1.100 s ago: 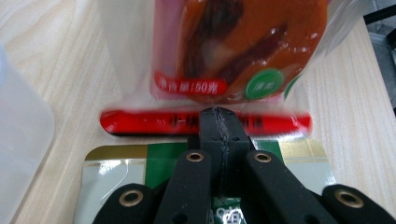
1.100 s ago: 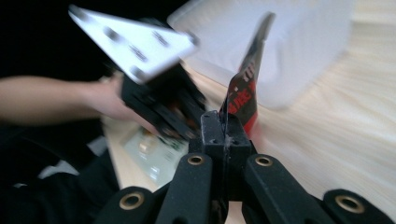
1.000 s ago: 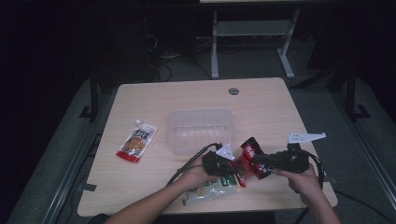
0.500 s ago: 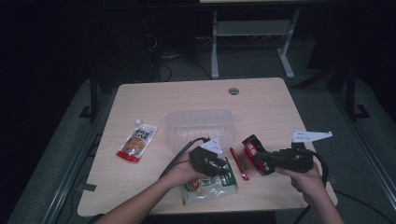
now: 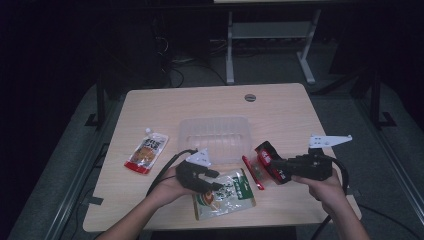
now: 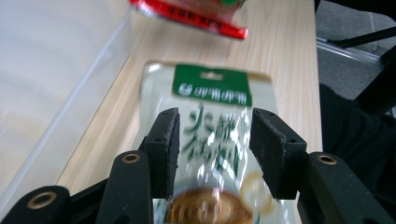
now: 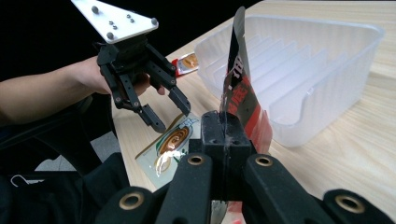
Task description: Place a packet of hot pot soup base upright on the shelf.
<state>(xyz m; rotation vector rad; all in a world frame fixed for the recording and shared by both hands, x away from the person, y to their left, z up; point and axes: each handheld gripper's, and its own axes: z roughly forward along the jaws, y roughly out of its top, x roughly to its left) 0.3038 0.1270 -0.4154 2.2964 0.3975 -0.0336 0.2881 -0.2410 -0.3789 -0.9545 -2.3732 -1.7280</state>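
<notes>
My right gripper is shut on a red pouch and holds it on edge above the table, just right of the clear plastic container. In the right gripper view the jaws pinch the red pouch at its lower end. My left gripper hovers over a green and white pouch that lies flat near the front edge. Its jaws have just been opening, and in the left gripper view the left gripper stands open with the green pouch lying below it, untouched by the pads.
An orange pouch lies at the left of the wooden table. The ribbed container is empty. The left gripper hangs open over the green pouch. A cable hole sits near the table's far edge.
My left gripper has moved left, away from the red pouch, has risen a little, and its jaws have opened. The right gripper has kept the red pouch in about the same place.
</notes>
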